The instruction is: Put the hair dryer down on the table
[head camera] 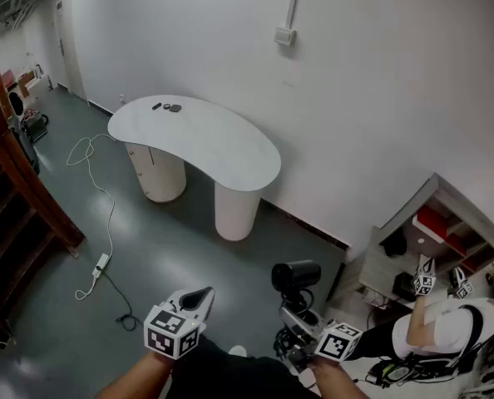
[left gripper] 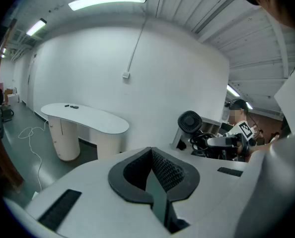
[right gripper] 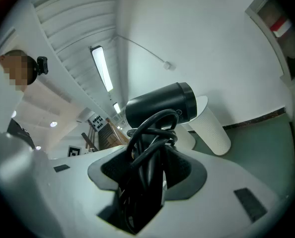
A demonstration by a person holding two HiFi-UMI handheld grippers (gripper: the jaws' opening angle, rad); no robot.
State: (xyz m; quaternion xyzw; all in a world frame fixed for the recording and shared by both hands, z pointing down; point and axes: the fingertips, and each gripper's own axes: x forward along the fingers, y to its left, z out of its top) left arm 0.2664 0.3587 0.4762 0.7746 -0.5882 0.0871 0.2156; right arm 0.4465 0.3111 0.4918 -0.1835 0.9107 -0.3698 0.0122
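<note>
- R gripper point(head camera: 298, 316) is clamping the hair dryer point(head camera: 295, 274) by its handle. In the right gripper view the jaws are standing wide w/ the handle and its wound black cord point(right gripper: 148, 133) packed btw. them.
- Hair dryer's handle is running along the jaws' line, rising out of R gripper point(right gripper: 152, 170). The black barrel point(right gripper: 160, 105) is sitting on top, its long axis lying crosswise to the jaws.
- In the head view the barrel is lying roughly left-right. In the left gripper view its round grille end point(left gripper: 189, 122) is facing toward L gripper point(left gripper: 155, 175).
- Hair dryer is hanging in the air over the grey floor point(head camera: 147, 248), low in the head view, near the person's body. It is not touching the table.
- Table point(head camera: 205, 144), white and kidney-shaped on two round ribbed legs, is standing ahead against the wall, well apart from both grippers. Small dark things point(head camera: 169, 106) are lying near its far left end.
- L gripper point(head camera: 199, 296) is hovering just left of R gripper, jaws pressed together w/ nothing btw. them.
- A white cable point(head camera: 106, 198) is trailing across the floor from the table's left side to a power strip point(head camera: 101, 263).
- A second person point(head camera: 438, 327) in a white top is sitting at far right beside a shelf unit point(head camera: 447, 231), holding marker-cube grippers.
</note>
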